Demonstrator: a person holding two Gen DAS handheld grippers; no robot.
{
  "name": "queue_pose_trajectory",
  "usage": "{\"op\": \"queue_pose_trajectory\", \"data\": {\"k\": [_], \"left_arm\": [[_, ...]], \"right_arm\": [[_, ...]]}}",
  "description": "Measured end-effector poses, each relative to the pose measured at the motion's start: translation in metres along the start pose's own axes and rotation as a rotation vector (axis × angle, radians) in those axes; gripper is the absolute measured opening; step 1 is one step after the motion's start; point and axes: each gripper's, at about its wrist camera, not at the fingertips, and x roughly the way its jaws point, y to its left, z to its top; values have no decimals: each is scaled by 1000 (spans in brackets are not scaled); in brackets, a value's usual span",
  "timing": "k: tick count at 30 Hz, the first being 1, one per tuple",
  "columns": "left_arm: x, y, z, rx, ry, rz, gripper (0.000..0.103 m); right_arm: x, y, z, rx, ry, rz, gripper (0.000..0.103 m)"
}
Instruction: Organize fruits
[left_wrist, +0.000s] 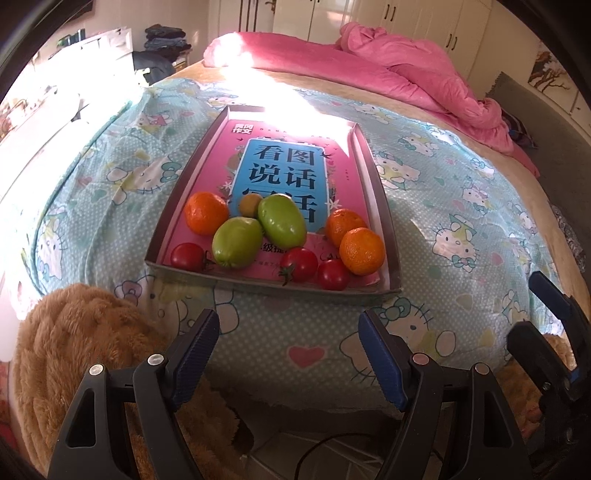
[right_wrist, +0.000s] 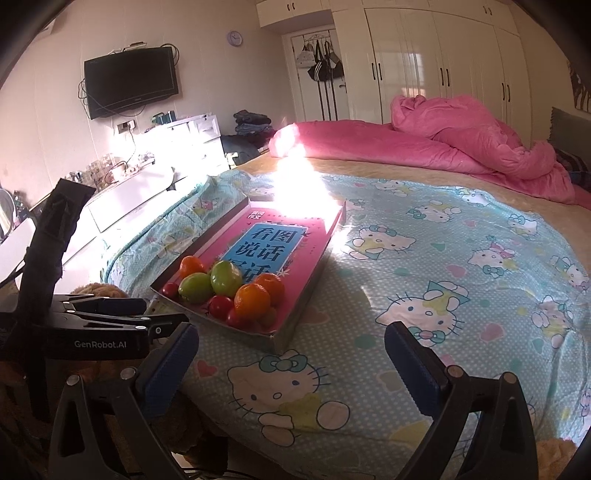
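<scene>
A shallow grey tray (left_wrist: 373, 173) with a pink printed base lies on the bed; it also shows in the right wrist view (right_wrist: 295, 325). At its near end lie three oranges (left_wrist: 205, 213), two green fruits (left_wrist: 281, 220), three red tomatoes (left_wrist: 298, 264) and a small brownish fruit (left_wrist: 249, 205). The same pile shows in the right wrist view (right_wrist: 225, 277). My left gripper (left_wrist: 288, 332) is open and empty, just short of the tray's near edge. My right gripper (right_wrist: 291, 350) is open and empty, near the tray's near right corner. The left gripper also shows in the right wrist view (right_wrist: 110, 321).
The bed has a blue Hello Kitty sheet (right_wrist: 443, 295). A pink quilt (right_wrist: 461, 147) is bunched at the far side. A brown plush (left_wrist: 74, 350) lies at the bed's near left edge. A white dresser (right_wrist: 177, 147) and a wall TV (right_wrist: 131, 81) stand at the left.
</scene>
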Motion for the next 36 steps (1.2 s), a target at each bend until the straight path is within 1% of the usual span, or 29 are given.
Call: {"op": "queue_pose_trajectory", "data": {"k": [4,8,19,36], "left_arm": [[-2,3,-5,-6,-11,14,79],[0,-2,-7,16,-12,19,79],[6,-6,-8,28,0,5,79],[1,-5,-7,26,-18,8,79]], "right_arm": [[-6,1,-7,2,7,0,102],[-2,3,-10,-6,23,8,102],[1,6,-9,-31,7,-10,102],[2,6,-7,-38,-1,-22,102]]}}
